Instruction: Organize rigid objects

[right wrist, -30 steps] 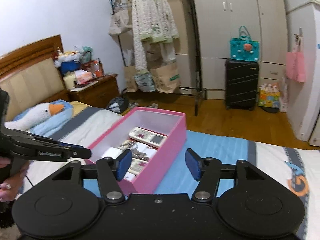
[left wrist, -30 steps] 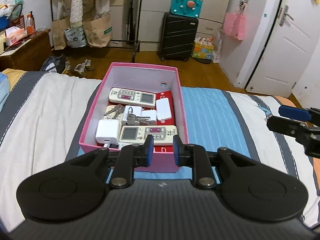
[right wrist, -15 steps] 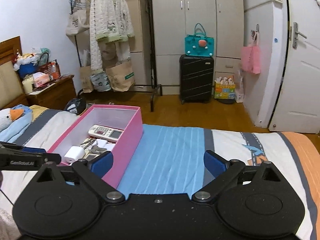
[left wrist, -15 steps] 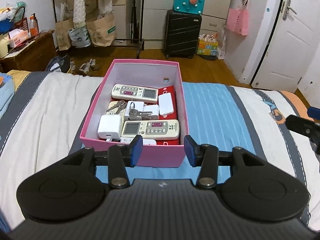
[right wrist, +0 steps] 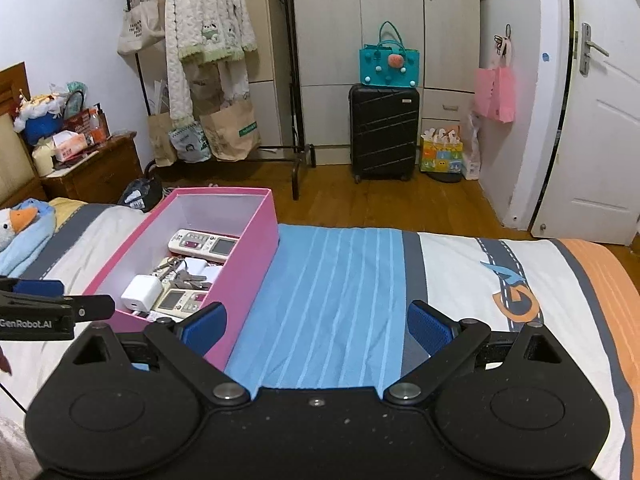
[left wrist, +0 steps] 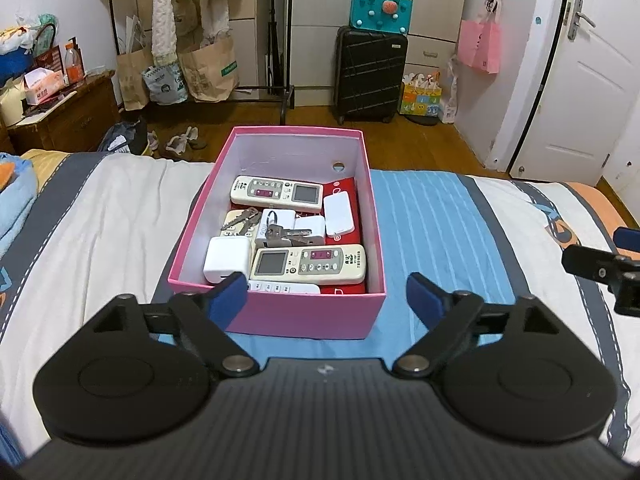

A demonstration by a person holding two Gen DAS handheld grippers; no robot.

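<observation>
Item: pink rectangular cardboard box (left wrist: 280, 312), lid off, on the striped bed (left wrist: 432, 232).
Contents, inside the box: two cream remote controls (left wrist: 310, 262), white square charger (left wrist: 226, 258) at near left corner, bunches of metal keys (left wrist: 286, 233) at centre, small white cases, red card beneath.
Left tongs (left wrist: 326, 294): spread wide, empty, before the box's near wall.
Right tongs (right wrist: 316, 326): spread wide, empty, right of the box.
Status: no loose pieces visible outside the box; sorting judged essentially complete.

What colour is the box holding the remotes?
Pink outside, white inside: the box shows best in the left wrist view.
</observation>
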